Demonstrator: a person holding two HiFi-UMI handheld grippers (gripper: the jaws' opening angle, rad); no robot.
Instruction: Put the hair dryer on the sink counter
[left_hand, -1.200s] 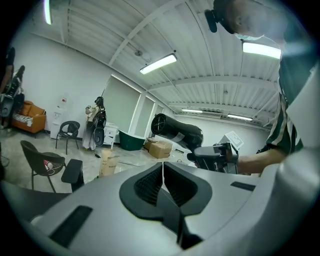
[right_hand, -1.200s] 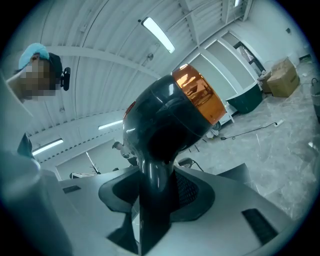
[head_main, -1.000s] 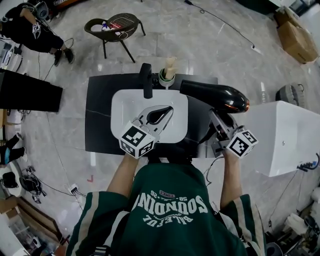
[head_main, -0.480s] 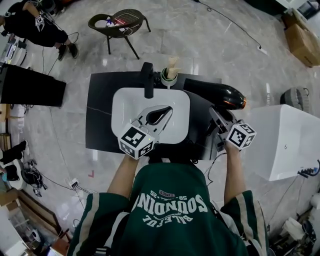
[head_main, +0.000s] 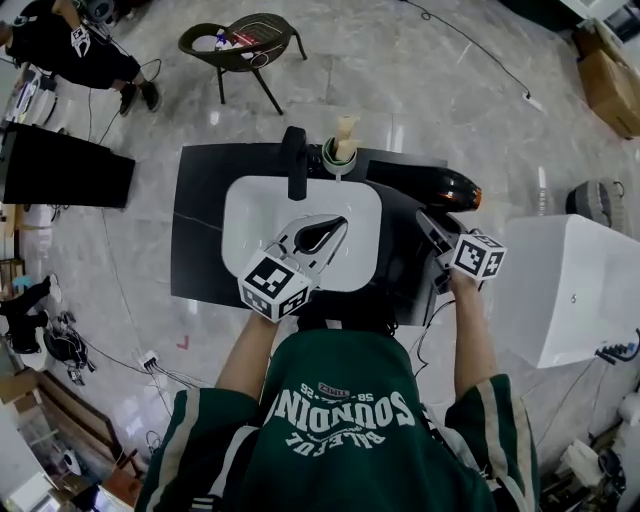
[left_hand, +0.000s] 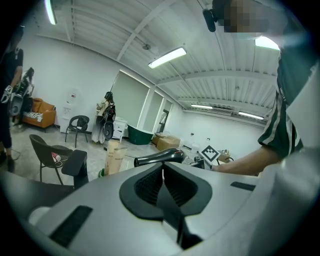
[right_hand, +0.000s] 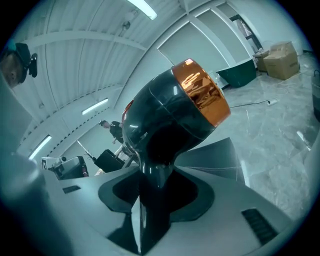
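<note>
Head view: the dark counter (head_main: 200, 240) fills the middle of the field, with a white basin (head_main: 250, 215) sunk into it. Right of the basin, the black hair dryer (head_main: 420, 180) lies across the counter's right part, its orange-banded end toward the outer edge. This view does not settle whether it rests on the surface or hangs just above it.

Your right hand-held gripper (head_main: 432, 228) carries the dryer. In the right gripper view the jaws are clamped on the glossy black handle (right_hand: 150, 200) and the barrel rises above them. Your left hand-held gripper (head_main: 325, 230) hovers over the basin with its jaws closed together on nothing, as the left gripper view confirms (left_hand: 162, 175). A black faucet (head_main: 293, 160) and a cup (head_main: 338, 152) stand behind the basin.

Step in hand, by judgement: the set-down, near its end. The next move calls for you to lower until the barrel bears on the bare counter beside the basin, clear of the cup. Only then spread the right jaws, and draw back along the handle so the dryer does not roll.
</note>
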